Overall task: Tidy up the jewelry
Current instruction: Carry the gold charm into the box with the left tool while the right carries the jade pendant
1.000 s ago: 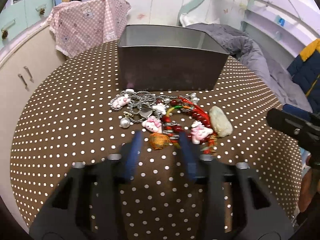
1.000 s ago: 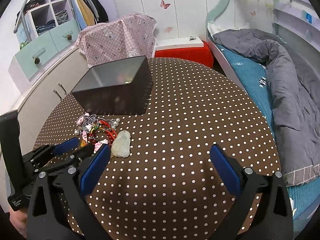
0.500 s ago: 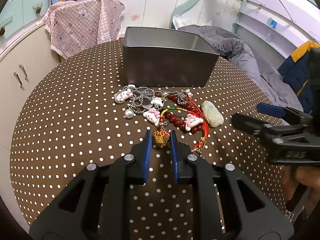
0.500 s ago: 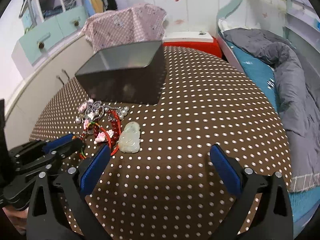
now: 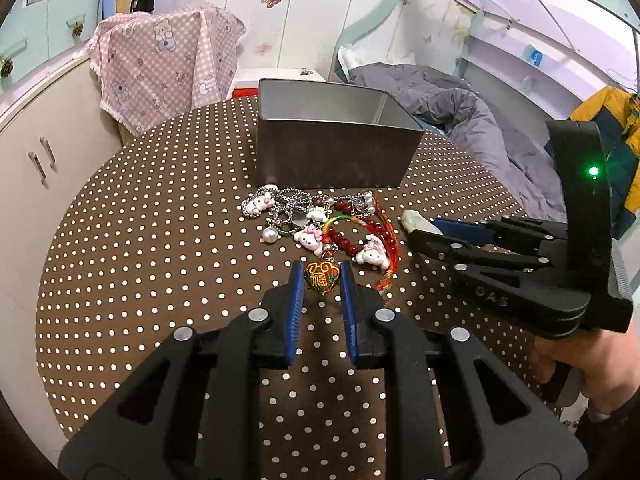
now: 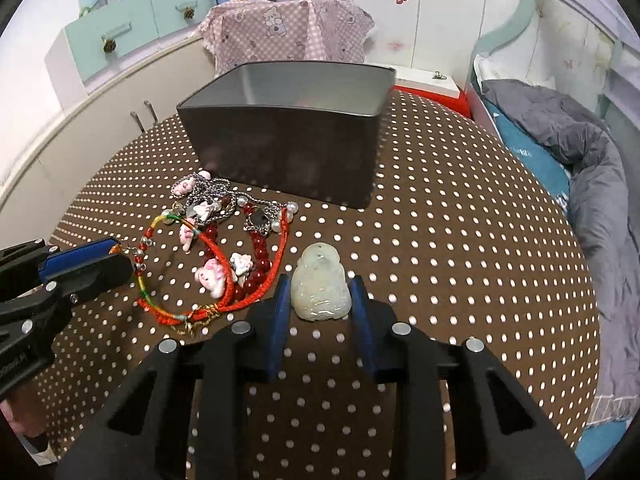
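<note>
**Both grippers closing on jewelry in front of the tin**

While the left gripper (image 5: 322,280) pinches the heart charm (image 5: 321,278), the right gripper (image 6: 320,294) brackets the jade pendant (image 6: 321,286) with narrow jaws, probably so each piece lifts free of the tangled bracelets (image 6: 224,240) into the tin (image 6: 288,136) behind.

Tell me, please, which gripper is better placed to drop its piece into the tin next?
Probably the right gripper: its jade pendant lies loose, whereas the left gripper holds a heart charm tied into the tangled pile.
</note>
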{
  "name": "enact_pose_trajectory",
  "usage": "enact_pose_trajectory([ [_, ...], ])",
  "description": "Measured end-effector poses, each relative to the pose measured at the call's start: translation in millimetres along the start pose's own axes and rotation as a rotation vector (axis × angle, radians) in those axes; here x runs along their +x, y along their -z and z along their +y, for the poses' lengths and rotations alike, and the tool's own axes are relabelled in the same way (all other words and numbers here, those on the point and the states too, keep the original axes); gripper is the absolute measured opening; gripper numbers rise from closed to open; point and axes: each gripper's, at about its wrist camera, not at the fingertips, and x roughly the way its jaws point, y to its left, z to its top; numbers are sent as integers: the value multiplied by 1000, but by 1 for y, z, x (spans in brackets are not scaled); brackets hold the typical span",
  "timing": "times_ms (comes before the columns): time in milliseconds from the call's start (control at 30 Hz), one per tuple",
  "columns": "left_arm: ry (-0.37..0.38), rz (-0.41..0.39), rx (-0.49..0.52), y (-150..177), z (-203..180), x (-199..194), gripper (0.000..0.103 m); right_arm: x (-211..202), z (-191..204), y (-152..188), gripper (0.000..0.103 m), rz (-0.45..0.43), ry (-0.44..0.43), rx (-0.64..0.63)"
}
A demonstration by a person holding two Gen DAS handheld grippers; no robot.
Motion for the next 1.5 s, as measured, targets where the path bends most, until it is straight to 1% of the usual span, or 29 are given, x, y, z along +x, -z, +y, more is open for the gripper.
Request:
enact_pose_trajectory([
  [100, 13, 10, -10, 2, 2, 3, 18, -9, -8, 6, 28, -12, -15, 42],
  [200, 28, 0, -13, 3, 1, -3, 18, -19, -13, 10, 28, -25, -23, 64],
  [333, 53, -51, 5, -7, -3, -25, 18, -36, -14, 4, 28, -64, -30, 69],
  [500, 83, -122, 31, -27, -7, -55, 18, -59, -9, -10, 28, -124, -38, 46],
  [600, 81, -166, 52, -37, -9, -72, 18, -76, -8, -25, 28, -165, -54, 24],
  [800, 69, -244, 84, -62, -9, -95, 18, -106, 2, -57, 28, -257, -61, -31],
  [1000, 75, -326, 107, -103, -10, -109, 18, -126, 3, -95, 28, -340, -61, -59],
  [1067, 79, -345, 105, -120, -8, -109, 18, -131, -1, -111, 28, -362, -68, -59],
  [1100, 87, -348, 100, -126, -7, -107, 18, -130, -1, -115, 28, -365, -71, -58],
  [1133, 89, -349, 95, -132, -7, -104, 18, -129, -4, -123, 28, -367, -86, -49],
  [1233, 91, -336, 79, -149, -2, -88, 18, -121, -9, -133, 28, -354, -89, -36],
  [1333, 88, -305, 62, -161, 1, -67, 18, -110, -12, -139, 28, -333, -104, -16],
  [1400, 97, -285, 52, -166, 3, -55, 18, -97, -15, -145, 28, -310, -113, 0],
  [1500, 91, -243, 52, -172, 5, -34, 18, -76, -22, -154, 28, -272, -121, 26],
])
